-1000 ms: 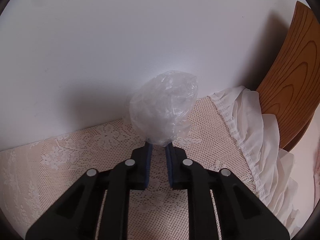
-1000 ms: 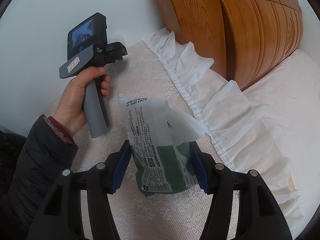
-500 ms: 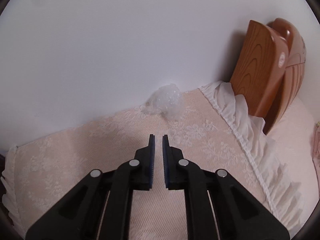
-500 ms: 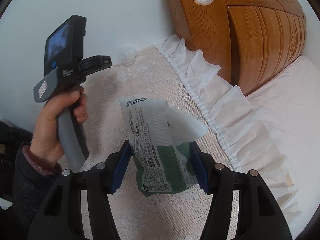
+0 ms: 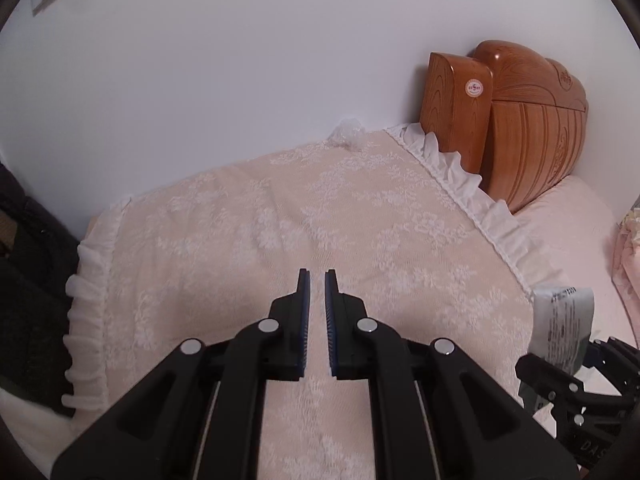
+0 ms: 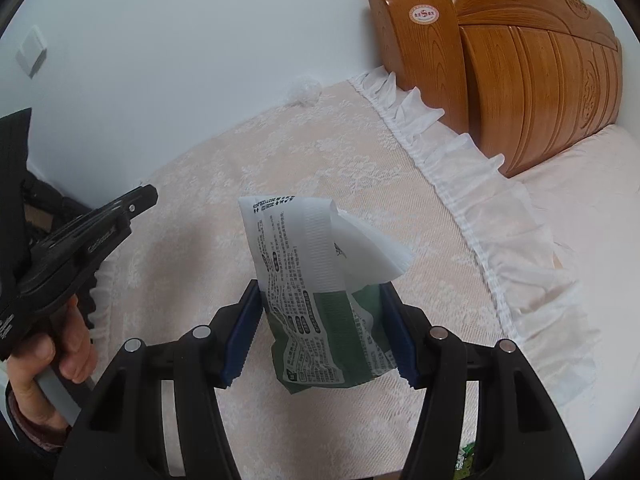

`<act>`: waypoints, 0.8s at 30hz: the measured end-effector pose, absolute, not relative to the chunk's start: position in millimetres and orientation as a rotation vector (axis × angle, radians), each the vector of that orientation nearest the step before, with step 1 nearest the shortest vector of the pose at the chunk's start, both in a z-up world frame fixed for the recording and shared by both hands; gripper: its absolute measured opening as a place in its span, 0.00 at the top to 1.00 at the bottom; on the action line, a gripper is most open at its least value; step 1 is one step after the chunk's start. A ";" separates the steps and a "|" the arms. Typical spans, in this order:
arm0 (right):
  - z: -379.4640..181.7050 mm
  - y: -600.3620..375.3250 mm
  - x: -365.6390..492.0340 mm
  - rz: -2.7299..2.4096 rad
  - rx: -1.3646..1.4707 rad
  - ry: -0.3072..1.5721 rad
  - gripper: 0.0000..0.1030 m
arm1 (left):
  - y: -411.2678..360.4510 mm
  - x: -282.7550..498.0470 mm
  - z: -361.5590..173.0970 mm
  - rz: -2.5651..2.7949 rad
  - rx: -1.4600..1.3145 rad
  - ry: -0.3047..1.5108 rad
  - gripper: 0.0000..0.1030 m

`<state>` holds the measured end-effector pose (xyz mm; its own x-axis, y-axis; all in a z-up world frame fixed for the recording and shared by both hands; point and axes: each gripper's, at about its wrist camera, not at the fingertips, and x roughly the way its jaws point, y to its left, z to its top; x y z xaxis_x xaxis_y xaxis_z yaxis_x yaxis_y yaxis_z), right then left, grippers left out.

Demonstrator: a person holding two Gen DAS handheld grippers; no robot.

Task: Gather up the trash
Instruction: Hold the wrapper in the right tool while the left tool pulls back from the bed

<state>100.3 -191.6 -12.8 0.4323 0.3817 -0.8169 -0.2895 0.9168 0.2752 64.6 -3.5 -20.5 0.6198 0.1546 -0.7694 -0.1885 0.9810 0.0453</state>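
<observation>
Against the wall, at the far edge of the lace-covered desk (image 5: 280, 240), a clear crumpled wrap (image 5: 347, 133) lies loose, touching nothing but the cloth and perhaps the wall behind it. The left tool (image 5: 316, 280) hangs well short of it, aimed roughly its way, pads nearly together with a narrow gap and nothing between them. The right tool (image 6: 324, 300) is clamped on a green-and-white packet (image 6: 308, 292), held upright with its torn white top flaring out to the right; the same packet shows at the right edge of the left view.

One piece of trash is thus in hand and one lies uncollected. By the look of it, the step now is the pickup of the wrap, and it is not yet begun: the left tool is far from it and too closed to take it.

The next move would call for spreading the left pads wider than the wrap, bringing them low along the cloth to either side of it, then closing gently. The wrap looks light and springy, so a nudge could push it against the wall or off the back edge. The lace may snag if the tips drag. A frilled hem (image 5: 460, 172) and a wooden headboard (image 5: 520, 120) stand to the right, near but clear of the approach. No bin shows in either view.
</observation>
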 end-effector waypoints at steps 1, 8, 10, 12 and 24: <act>-11.7 -193.1 93.6 0.425 0.097 1.043 0.42 | -7.1 51.8 -18.8 0.196 -0.030 0.882 0.92; -10.5 -212.7 50.0 0.461 0.108 1.044 0.42 | -31.2 -5.6 -20.4 0.179 -0.044 0.914 0.92; -8.9 -217.0 42.5 0.462 0.106 1.037 0.42 | -35.1 -11.2 -22.7 0.174 -0.054 0.918 0.92; -8.9 -221.8 38.6 0.458 0.113 1.033 0.42 | -36.6 -9.9 -22.8 0.171 -0.061 0.918 0.92; -19.7 -223.1 67.7 0.398 0.168 1.053 0.42 | -15.9 166.9 -26.8 0.129 -0.075 0.808 0.20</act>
<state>67.7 -223.1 -19.7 0.4316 0.3967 -0.8101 -0.2383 0.9163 0.3218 166.9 -15.9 -26.8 0.6838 0.0860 -0.7246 -0.1435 0.9895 -0.0180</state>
